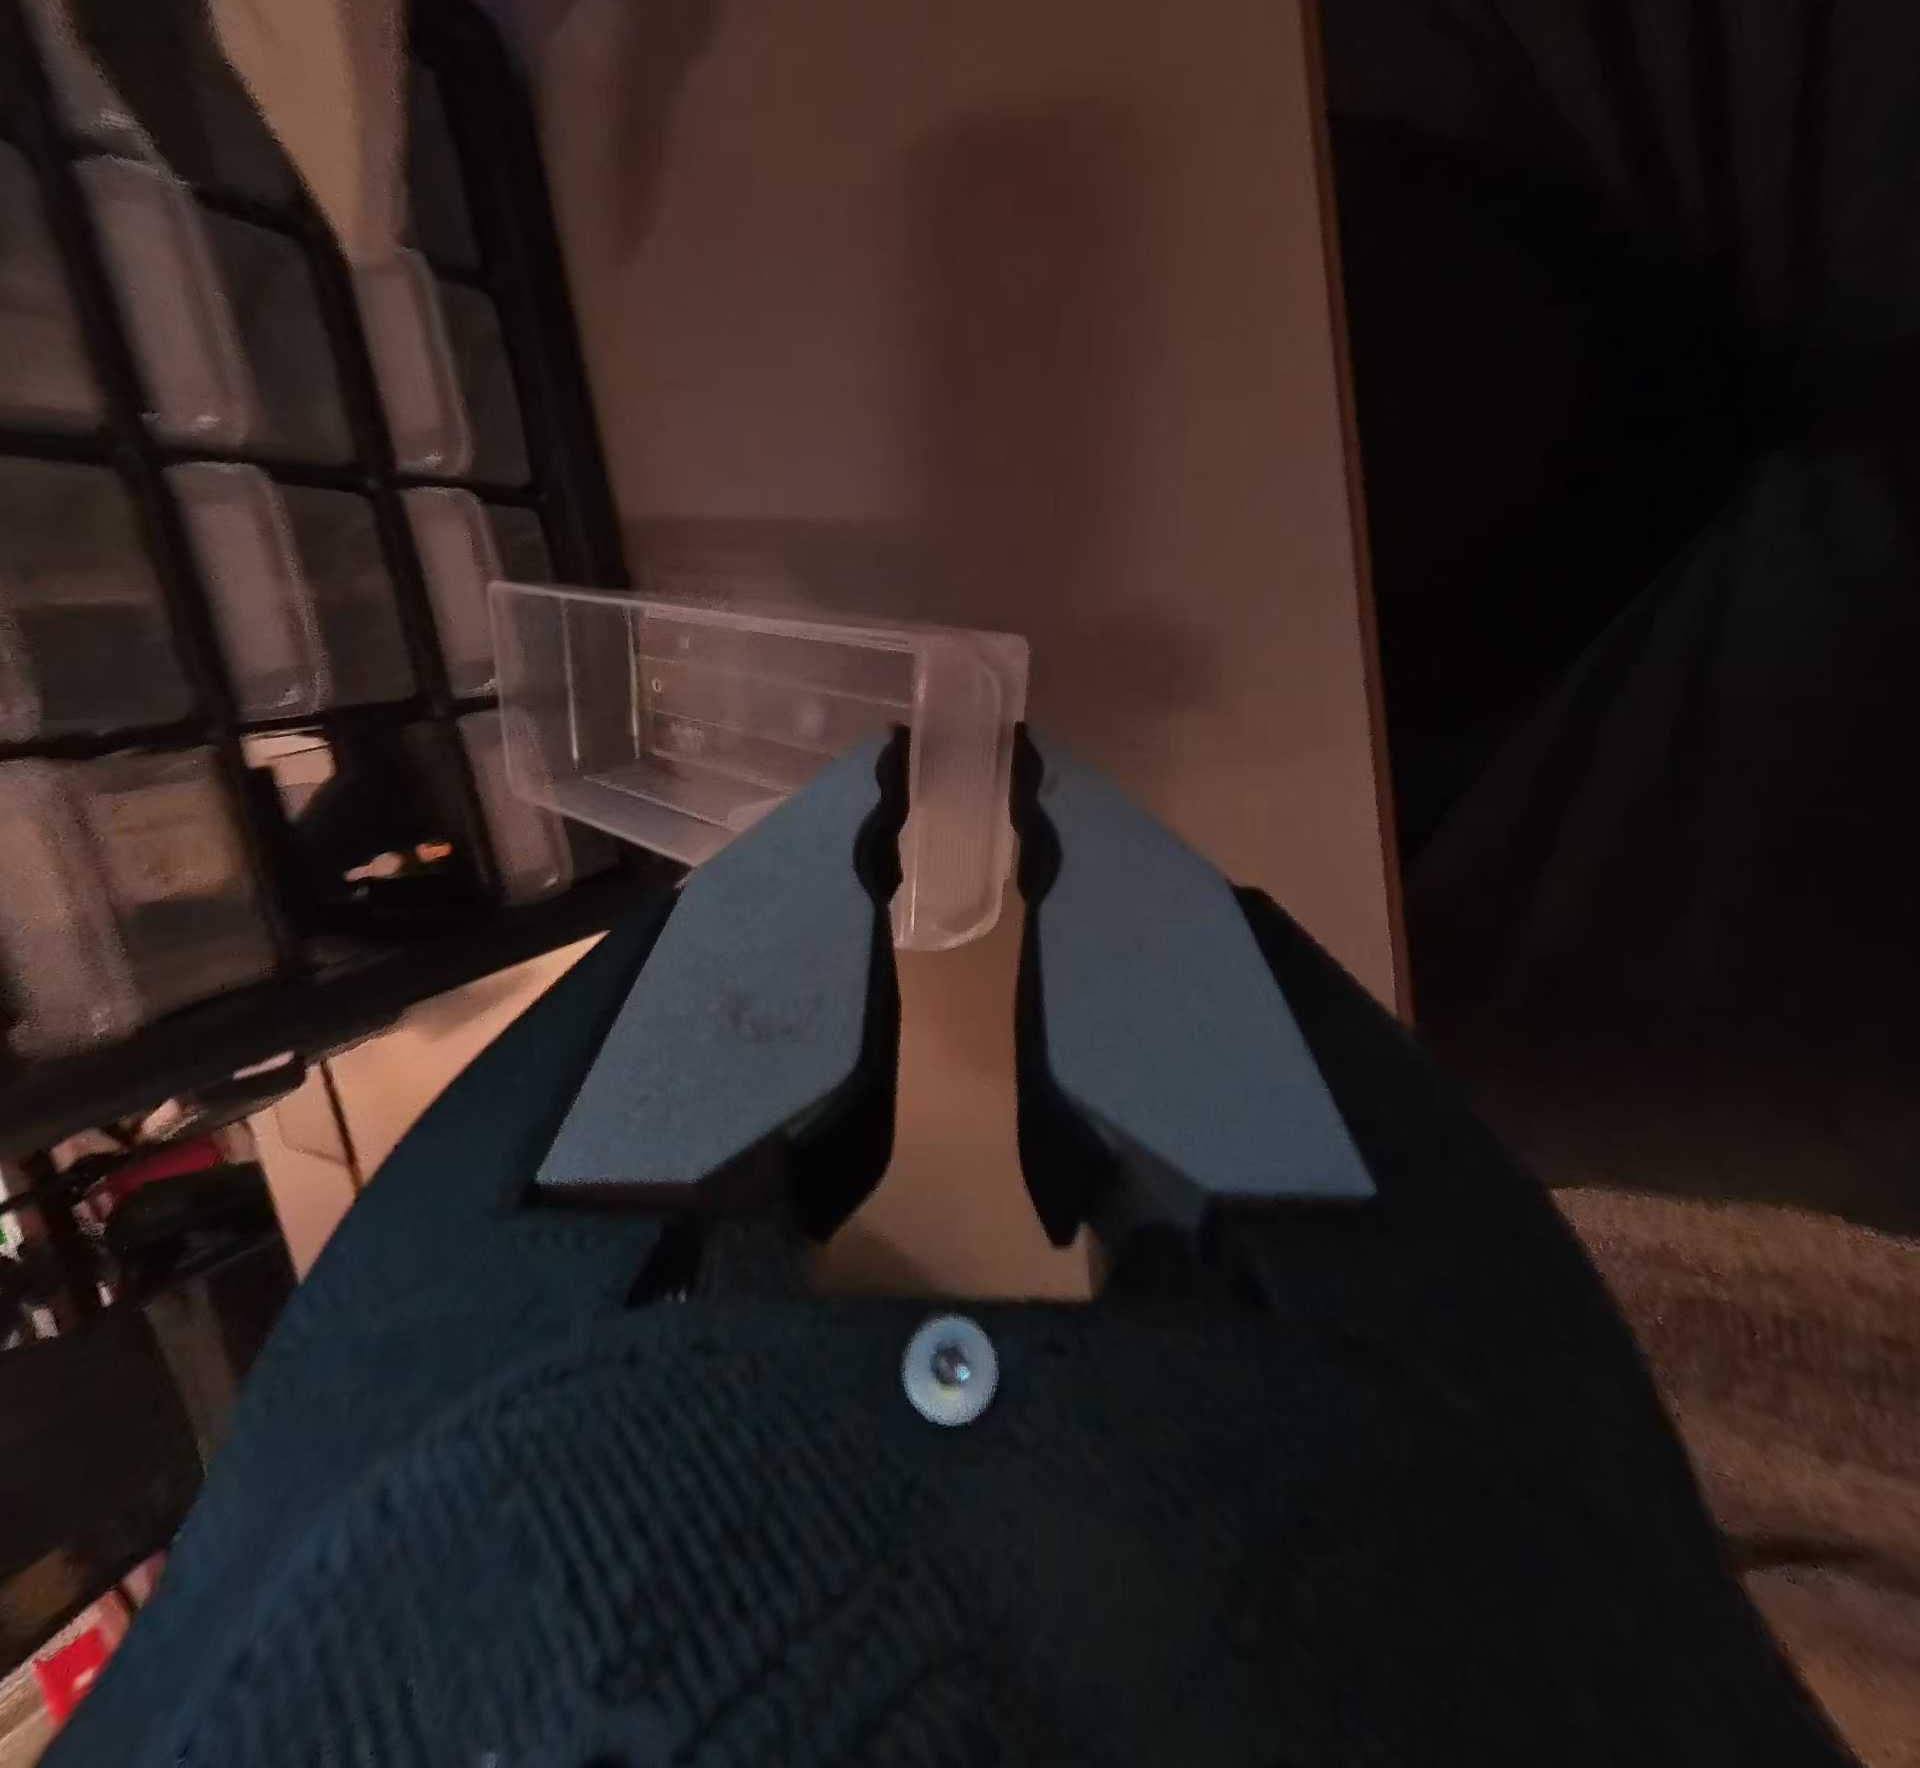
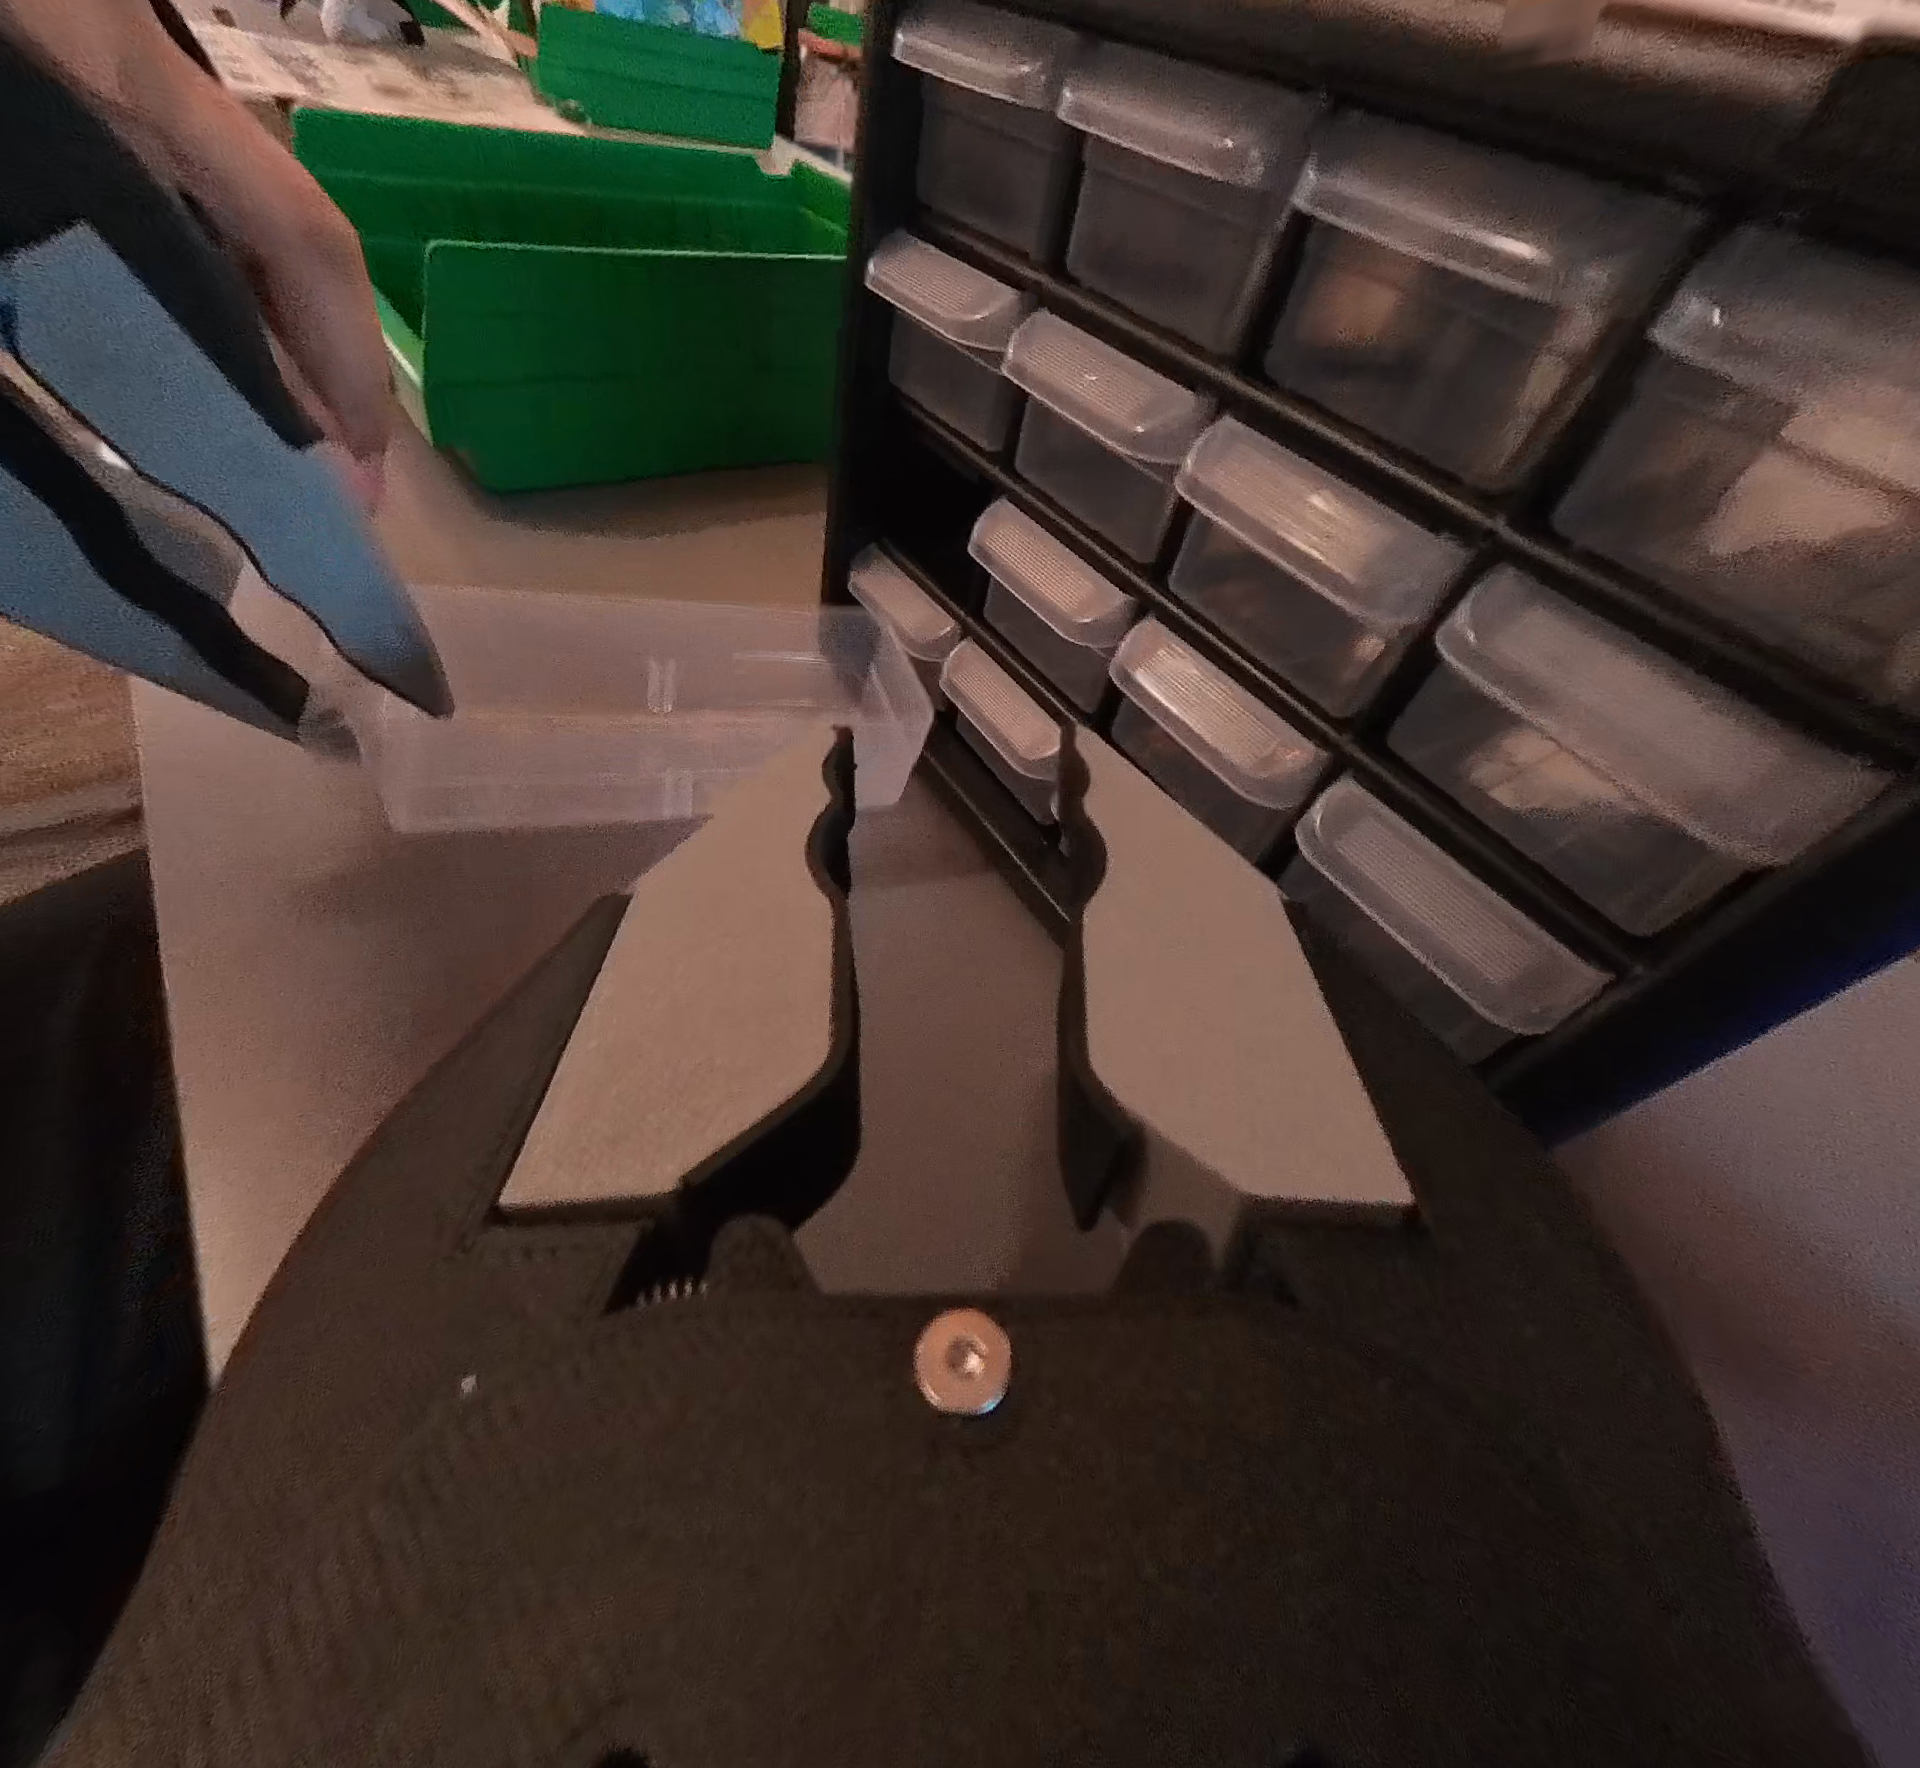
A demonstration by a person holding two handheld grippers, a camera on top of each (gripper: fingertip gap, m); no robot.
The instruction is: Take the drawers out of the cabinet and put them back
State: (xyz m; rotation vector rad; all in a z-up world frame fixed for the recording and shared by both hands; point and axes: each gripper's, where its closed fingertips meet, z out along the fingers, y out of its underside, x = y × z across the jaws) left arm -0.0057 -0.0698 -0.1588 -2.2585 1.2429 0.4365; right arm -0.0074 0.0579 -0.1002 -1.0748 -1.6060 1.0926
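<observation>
Green bins (image 2: 634,368) on beige tabletop (image 2: 312,887); cluttered background.

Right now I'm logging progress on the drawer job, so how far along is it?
Done: one clear drawer is out of the black cabinet, leaving an empty slot in its left column. In hand: the left tongs grip that drawer's handle, off the table; the right tongs are open and empty. Left: the other drawers sit in the cabinet.

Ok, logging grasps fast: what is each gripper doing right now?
Left gripper: shut on the clear drawer, gripping its front handle, outside the cabinet.
Right gripper: open, holding nothing.
</observation>
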